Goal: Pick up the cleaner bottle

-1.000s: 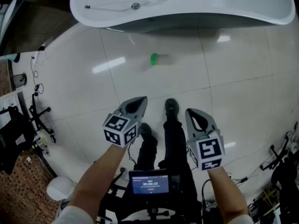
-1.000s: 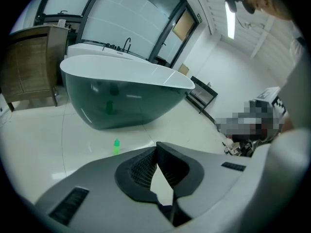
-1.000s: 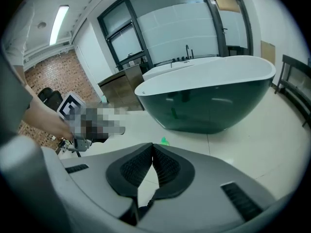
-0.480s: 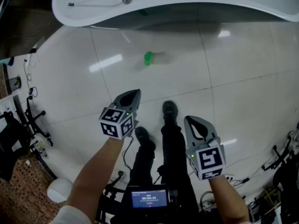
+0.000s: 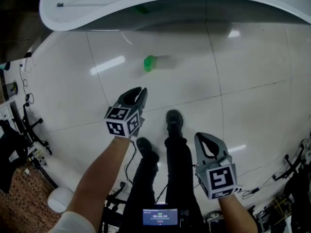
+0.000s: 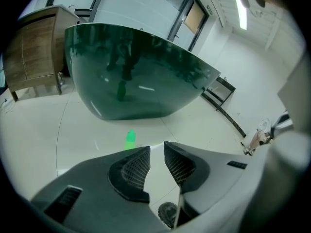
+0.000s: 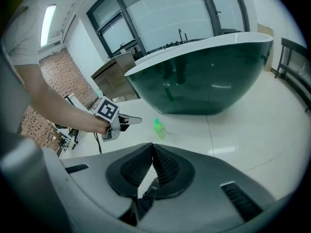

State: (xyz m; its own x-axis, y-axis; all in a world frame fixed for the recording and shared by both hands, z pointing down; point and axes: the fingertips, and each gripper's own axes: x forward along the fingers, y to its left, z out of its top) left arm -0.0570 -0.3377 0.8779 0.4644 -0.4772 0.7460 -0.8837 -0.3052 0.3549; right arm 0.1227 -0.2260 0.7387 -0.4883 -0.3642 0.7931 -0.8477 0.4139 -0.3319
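The cleaner bottle (image 5: 149, 63) is small and bright green and stands on the white tiled floor in front of the tub; it also shows in the left gripper view as the bottle (image 6: 130, 140) and in the right gripper view as the bottle (image 7: 158, 128). My left gripper (image 5: 139, 93) is short of it, pointing down towards it. Its jaws have just been opening and stand slightly apart, so the left gripper (image 6: 157, 150) has nothing between its pads. My right gripper (image 5: 203, 138) hangs further back, beside my legs. The right gripper (image 7: 152, 147) is shut and empty.
A large freestanding bathtub (image 5: 73, 18), dark green outside, rises just behind the bottle. A wooden cabinet (image 6: 34, 52) stands left of it. Stands and cables (image 5: 29, 125) line the left wall. My shoes (image 5: 173, 118) are on the floor between the grippers.
The left gripper has come closer to the bottle in the head view. The right gripper has slid lower in that view. The tub's rim has moved towards the top edge.
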